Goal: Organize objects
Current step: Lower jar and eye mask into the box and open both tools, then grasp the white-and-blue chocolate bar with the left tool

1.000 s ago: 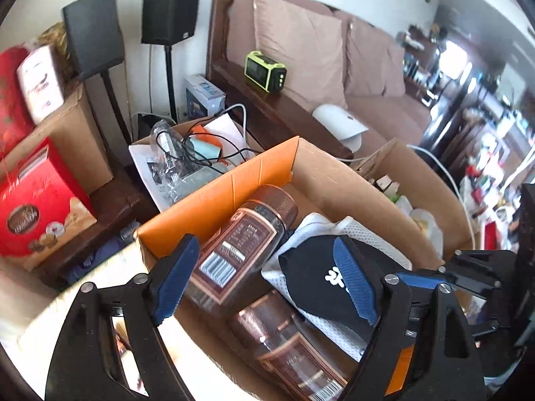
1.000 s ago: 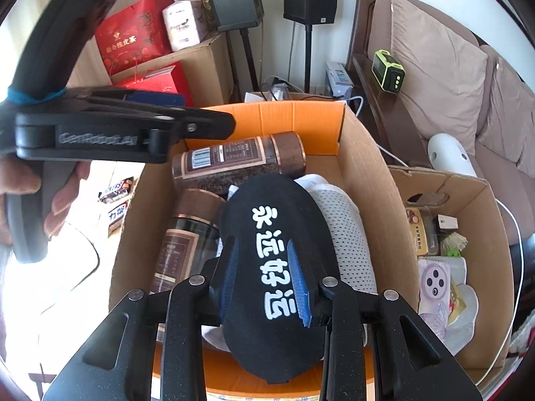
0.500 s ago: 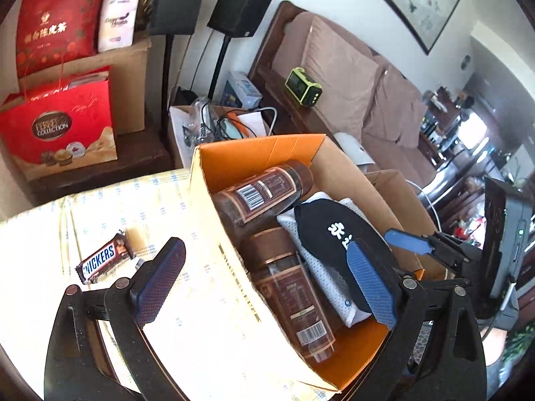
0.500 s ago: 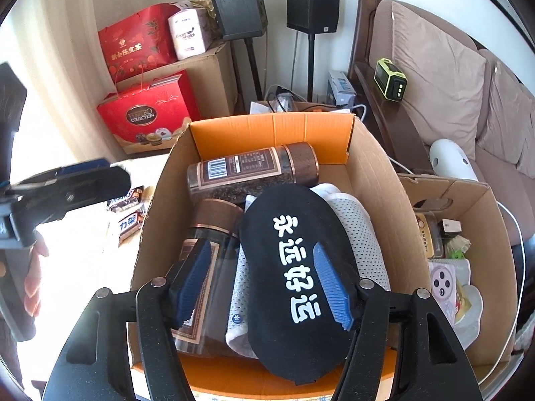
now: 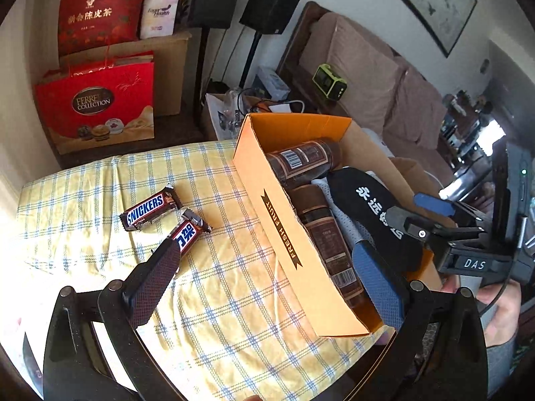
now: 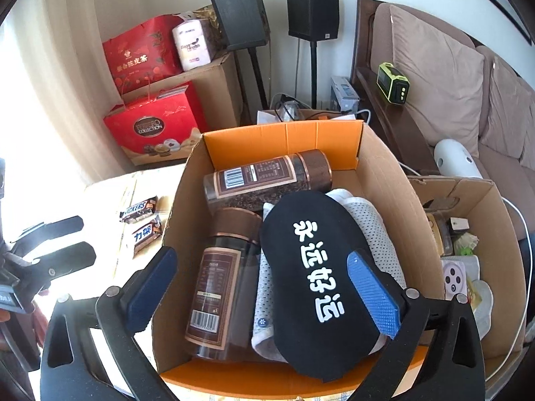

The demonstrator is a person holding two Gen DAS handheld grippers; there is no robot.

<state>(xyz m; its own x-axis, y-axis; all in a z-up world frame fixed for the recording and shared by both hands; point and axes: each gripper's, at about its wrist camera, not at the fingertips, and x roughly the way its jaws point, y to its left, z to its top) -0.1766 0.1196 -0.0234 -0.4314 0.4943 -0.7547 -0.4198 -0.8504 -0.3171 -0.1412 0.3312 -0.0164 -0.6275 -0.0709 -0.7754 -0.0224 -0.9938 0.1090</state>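
Left gripper (image 5: 267, 267): pointing steeply down, straddling the near long wall of the cardboard box (image 5: 284, 234); jaws opening, spread wide, gripping nothing. Left finger hanging over the checked tablecloth (image 5: 234, 294) outside the box, just short of the Chinese-label Snickers bar (image 5: 187, 232); right finger hanging over the box interior.

Right gripper (image 6: 264, 284): angling steeply down over the near end of the box; jaws opening, pads clear of everything. Black cap with white characters (image 6: 317, 274) lying between the fingers, untouched, resting on white mesh fabric (image 6: 367, 224) inside the box. Hand (image 5: 501, 310) wrapping the handle, seen at the right edge of the left wrist view.

Inside the box: one brown coffee jar (image 6: 267, 180) lying across the far end, a second brown coffee jar (image 6: 224, 280) lying lengthwise along the left wall, beside the cap.

Outside the box, to its left: Snickers bar (image 5: 150, 207) and the Chinese-label bar lying close together on the tablecloth.
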